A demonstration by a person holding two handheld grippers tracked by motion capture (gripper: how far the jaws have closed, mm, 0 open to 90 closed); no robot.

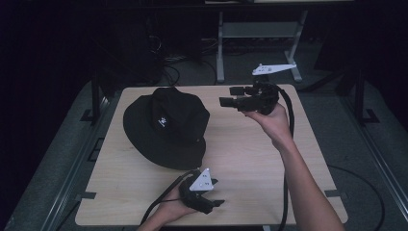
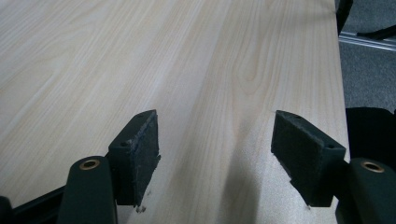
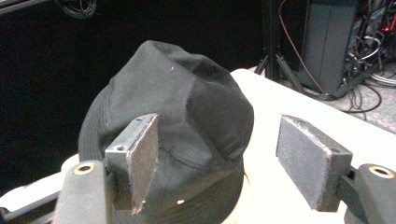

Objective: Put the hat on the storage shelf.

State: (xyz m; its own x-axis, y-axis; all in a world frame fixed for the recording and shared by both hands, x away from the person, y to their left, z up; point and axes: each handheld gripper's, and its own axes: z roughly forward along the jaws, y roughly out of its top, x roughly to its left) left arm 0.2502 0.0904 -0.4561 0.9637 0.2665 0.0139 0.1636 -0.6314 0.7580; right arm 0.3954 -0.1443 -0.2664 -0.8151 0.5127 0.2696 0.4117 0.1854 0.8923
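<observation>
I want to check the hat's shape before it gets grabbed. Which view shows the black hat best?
The high view: the whole black hat lies on the table, brim and crown visible. The right gripper view shows its crown close up, partly behind one finger. The left gripper view looks along bare table.

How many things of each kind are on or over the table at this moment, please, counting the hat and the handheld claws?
Black bucket hat: 1, lying on the wooden table.
Handheld claws: 2, the left claw low near the table's front edge and the right claw held up beside the hat, both open and holding nothing.
Total: 3
</observation>
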